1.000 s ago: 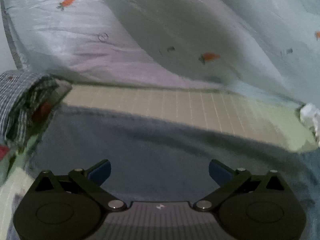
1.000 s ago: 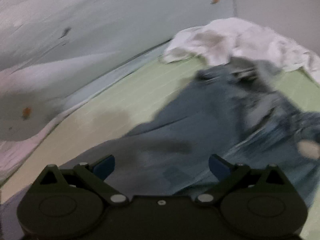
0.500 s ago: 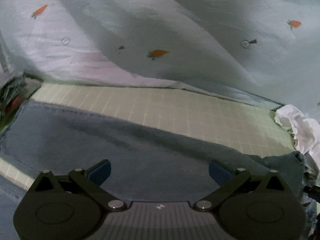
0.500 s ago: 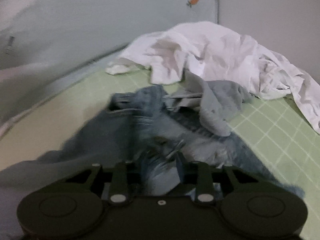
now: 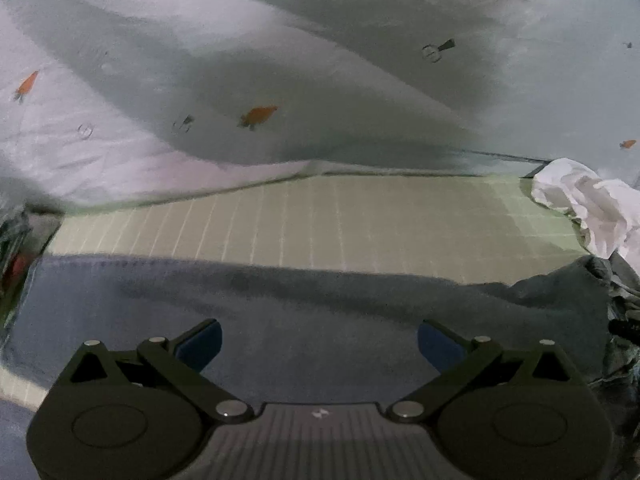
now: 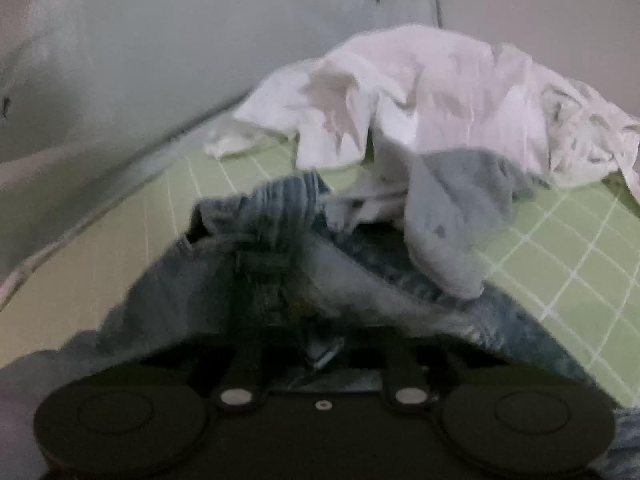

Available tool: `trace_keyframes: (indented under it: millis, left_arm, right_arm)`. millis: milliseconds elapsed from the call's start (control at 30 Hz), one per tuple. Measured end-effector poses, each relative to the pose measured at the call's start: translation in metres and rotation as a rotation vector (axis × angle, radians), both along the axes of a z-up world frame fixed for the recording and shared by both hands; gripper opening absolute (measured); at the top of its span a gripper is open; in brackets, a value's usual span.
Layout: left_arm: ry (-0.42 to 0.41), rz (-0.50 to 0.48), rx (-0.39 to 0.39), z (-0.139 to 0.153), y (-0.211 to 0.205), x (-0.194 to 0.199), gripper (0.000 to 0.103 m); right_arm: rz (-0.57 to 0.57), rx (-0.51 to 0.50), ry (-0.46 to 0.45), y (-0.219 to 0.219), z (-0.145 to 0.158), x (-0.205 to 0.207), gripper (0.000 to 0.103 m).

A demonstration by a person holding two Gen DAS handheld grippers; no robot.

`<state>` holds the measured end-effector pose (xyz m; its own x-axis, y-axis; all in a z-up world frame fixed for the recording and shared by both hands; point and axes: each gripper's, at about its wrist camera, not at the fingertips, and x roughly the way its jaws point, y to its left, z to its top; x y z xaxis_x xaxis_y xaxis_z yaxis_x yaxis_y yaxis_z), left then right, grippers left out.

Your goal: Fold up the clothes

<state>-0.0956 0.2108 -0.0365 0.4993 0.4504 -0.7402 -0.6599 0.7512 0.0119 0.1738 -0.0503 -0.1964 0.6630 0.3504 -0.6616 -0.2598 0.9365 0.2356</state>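
Two tongs over one bed: largest in view is the pale carrot-print quilt (image 5: 280, 80), heaped well ahead of both tools. Below it lies the green grid sheet (image 5: 320, 224), bare in a band between quilt and denim. The jeans (image 5: 280, 312) spread flat directly under and ahead of the left gripper (image 5: 318, 342), whose blue pads stand wide apart with nothing between them; it hangs above the cloth, contact not evident. Toward its right the denim rumples. The right gripper (image 6: 322, 354) has its fingers drawn close together on a bunched ridge of the jeans (image 6: 272, 248), apparently near the waistband; the pads themselves are buried in fabric. Just beyond that bunch, ahead and to the right, a grey garment (image 6: 452, 216) overlaps the denim, and behind it sits the white garment pile (image 6: 432, 92). Risks, judged: pulling with the right tool could drag the grey piece along, since it rests on the jeans; a one-sided grip on thick, bunched denim may slip or twist the leg; the unanchored flat part may skew the fold line.
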Motion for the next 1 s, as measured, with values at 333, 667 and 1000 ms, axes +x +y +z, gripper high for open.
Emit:
trace_keyframes:
  millis: [333, 667, 1000]
  left_arm:
    - [0.009, 0.012, -0.048, -0.009, 0.010, 0.013, 0.103]
    - [0.028, 0.071, -0.094, -0.024, 0.022, 0.012, 0.103]
    - [0.075, 0.103, -0.119, -0.039, 0.031, 0.016, 0.103]
  right_arm:
    - [-0.106, -0.228, -0.068, -0.028, 0.012, -0.038, 0.011]
    - [0.128, 0.012, -0.099, 0.018, 0.038, 0.022, 0.076]
    - [0.219, 0.011, 0.099, 0.056, -0.003, 0.093, 0.024]
